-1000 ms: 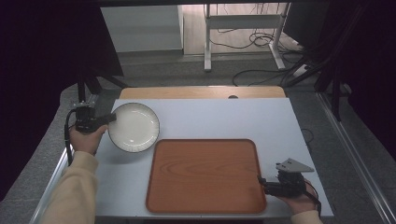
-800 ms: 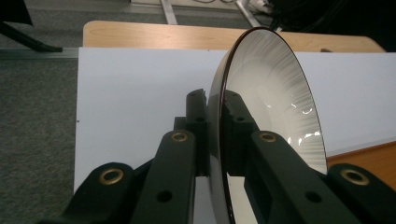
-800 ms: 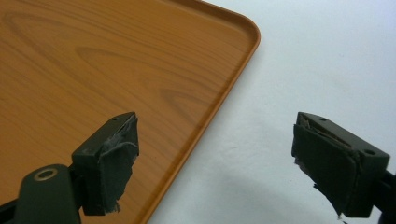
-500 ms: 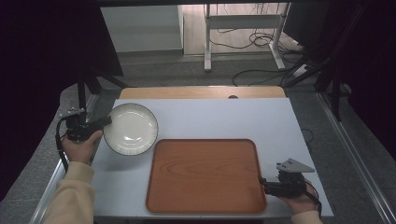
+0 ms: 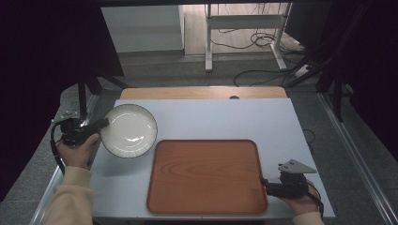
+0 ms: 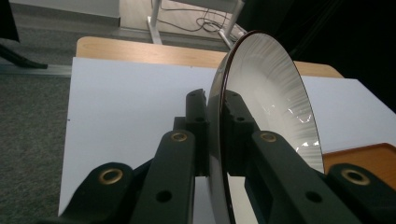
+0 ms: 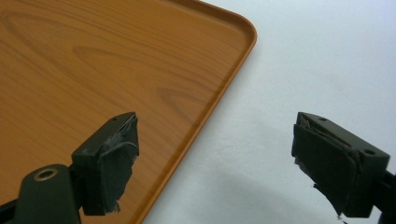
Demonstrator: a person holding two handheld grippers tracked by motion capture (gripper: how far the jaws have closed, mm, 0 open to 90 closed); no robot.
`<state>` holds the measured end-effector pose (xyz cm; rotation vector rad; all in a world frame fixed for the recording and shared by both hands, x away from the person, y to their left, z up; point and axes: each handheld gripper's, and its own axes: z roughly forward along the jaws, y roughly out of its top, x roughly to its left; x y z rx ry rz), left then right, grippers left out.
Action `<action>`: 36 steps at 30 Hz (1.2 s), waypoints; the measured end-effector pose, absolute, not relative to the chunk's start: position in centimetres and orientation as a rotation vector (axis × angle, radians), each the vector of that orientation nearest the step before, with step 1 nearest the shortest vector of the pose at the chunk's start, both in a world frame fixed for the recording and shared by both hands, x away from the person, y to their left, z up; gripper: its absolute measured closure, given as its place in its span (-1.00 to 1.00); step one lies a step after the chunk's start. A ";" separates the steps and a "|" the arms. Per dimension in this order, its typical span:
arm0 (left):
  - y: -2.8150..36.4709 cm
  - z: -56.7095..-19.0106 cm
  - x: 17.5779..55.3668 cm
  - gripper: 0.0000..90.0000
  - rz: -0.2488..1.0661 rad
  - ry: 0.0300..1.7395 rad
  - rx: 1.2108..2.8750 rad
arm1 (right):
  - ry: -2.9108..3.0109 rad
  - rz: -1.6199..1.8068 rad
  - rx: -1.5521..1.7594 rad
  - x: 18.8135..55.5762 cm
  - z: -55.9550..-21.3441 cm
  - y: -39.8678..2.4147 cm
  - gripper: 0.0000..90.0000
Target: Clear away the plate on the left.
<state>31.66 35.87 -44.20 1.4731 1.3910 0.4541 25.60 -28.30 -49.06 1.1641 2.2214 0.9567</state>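
White and ribbed inside, with a dark rim, the plate (image 5: 128, 130) is what you are carrying now: your left gripper (image 5: 104, 124) has its jaws closed on the plate's left edge, one jaw on each side of the rim. Compared with one second ago, the plate sits a little more to the left and farther from the wooden tray (image 5: 205, 175), and it looks more tilted; in the left gripper view the plate (image 6: 275, 107) stands almost on edge between the jaws. I judge that you are lifting it off the table, probably to bring it over to the tray, so the grasp seems secure but the setting-down is not yet done. A thin rim grip on a tilted plate can slip, so please move slowly.

Your right gripper (image 5: 264, 184) has not moved; it rests at the tray's lower right corner with jaws wide apart, holding nothing, and the tray rim (image 7: 212, 109) runs between them.

Under the tray lies a pale, matte tabletop (image 5: 225, 117) with a wooden strip at its far edge. Beyond the tray, the room is dim, with grey floor, a metal stand (image 5: 244, 28) and loose cables (image 5: 256, 75).
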 end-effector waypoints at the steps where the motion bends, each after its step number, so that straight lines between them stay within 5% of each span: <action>1: 35.9 -44.1 31.6 0.86 0.450 1.386 1.475 | 2.222 0.957 1.164 25.6 -49.0 -28.3 -0.66; 36: 34.9 -42.5 30.0 0.85 0.439 1.296 1.449 | 2.209 0.959 1.167 25.7 -49.0 -28.4 -0.65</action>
